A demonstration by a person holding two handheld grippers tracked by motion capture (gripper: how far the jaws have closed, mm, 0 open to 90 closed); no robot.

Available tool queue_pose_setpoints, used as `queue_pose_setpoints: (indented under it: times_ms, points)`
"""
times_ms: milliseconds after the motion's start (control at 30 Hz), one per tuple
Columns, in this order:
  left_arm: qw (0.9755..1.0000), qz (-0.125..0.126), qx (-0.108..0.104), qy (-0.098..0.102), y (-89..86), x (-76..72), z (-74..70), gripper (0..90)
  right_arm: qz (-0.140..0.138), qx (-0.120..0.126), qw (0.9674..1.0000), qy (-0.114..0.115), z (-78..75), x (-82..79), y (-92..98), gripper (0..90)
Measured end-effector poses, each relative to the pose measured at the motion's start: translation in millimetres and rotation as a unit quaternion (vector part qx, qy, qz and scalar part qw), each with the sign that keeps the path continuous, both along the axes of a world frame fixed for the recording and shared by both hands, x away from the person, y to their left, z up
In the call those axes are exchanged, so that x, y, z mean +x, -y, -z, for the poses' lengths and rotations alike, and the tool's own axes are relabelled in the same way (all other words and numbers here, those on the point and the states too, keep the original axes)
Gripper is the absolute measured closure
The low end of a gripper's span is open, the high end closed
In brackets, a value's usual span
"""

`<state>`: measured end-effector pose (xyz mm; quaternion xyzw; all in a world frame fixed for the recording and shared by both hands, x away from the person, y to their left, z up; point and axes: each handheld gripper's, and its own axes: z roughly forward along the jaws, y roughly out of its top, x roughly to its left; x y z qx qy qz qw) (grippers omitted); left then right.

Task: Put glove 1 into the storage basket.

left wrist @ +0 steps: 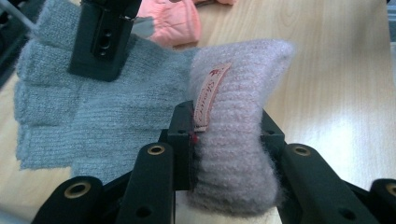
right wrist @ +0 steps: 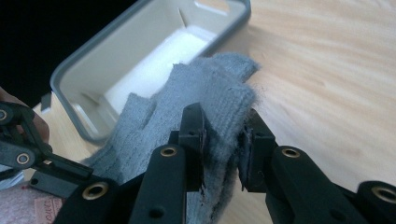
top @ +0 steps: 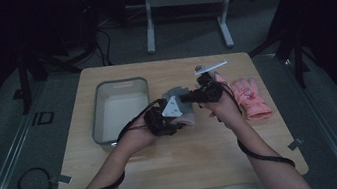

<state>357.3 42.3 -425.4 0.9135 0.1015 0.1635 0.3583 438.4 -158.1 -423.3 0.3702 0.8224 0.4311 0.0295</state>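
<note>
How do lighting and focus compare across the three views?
High view: dim overall, black surroundings, glove hard to make out. Left gripper view: bright, cuff sharp, pink glove behind soft. Right gripper view: glove crisp, bin floor washed out white.

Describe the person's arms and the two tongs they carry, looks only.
Both forearms are bare, no sleeves showing. The left tongs are black with a grey three-cornered plate on top; the right tongs are black with a pale flat plate above. Each set has angular black jaws with brass-coloured rivets at the pivots. A black cable trails from each down along the forearm.
</note>
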Motion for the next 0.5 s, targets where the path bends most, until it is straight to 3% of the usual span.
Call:
queue_pose_setpoints:
  times_ms: [167, 267, 300, 500]
  points:
    - [0.9999, -0.011, 0.003, 0.009, -15.3, 3.1, -9.9, 67.3, -0.01, -0.002, 0.9999, 0.012, -12.5, 6.1, -17.2, 74.3]
    - [0.9998, -0.015, -0.001, 0.011, -21.3, 4.0, -11.0, 67.3, -0.013, -0.003, 0.9998, 0.017, -16.4, 7.8, -24.2, 74.2]
    - [0.9997, -0.021, -0.005, 0.011, -30.4, 4.8, -12.2, 67.3, -0.014, -0.002, 0.9997, 0.018, -18.2, 8.8, -28.0, 74.3]
    - [0.9991, -0.038, -0.002, 0.018, -51.5, 4.9, -10.4, 67.1, -0.033, -0.01, 0.999, 0.028, -24.8, 15.2, -59.6, 74.2]
